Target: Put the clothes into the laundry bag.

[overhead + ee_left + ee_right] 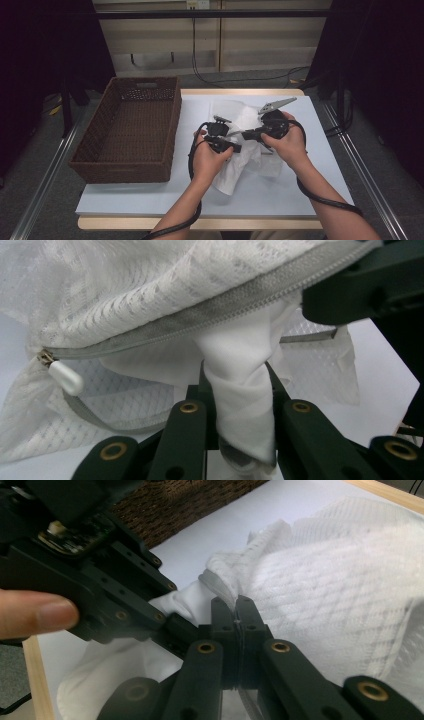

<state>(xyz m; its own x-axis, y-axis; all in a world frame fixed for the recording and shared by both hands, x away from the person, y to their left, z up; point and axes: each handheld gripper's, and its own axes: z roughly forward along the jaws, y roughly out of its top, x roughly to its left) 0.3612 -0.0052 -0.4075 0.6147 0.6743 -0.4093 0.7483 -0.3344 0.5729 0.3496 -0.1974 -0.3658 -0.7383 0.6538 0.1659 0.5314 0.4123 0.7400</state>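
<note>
A white mesh laundry bag (248, 119) with a grey zipper (200, 322) lies mid-table, and a plain white cloth (242, 390) sticks out of its mouth. In the left gripper view my left gripper (236, 371) is shut on a twisted fold of that cloth just below the zipper. A white zipper pull (65, 378) hangs at the left. My right gripper (238, 604) is shut on the bag's mesh edge (225, 582) by the opening. In the high view the left gripper (237, 148) and right gripper (236, 134) meet close together over the bag.
A brown wicker basket (129, 165) stands at the table's left, beside the hands. A pale mat (300, 190) covers the table, with bare room in front and to the right. Cables trail from both grippers off the near edge.
</note>
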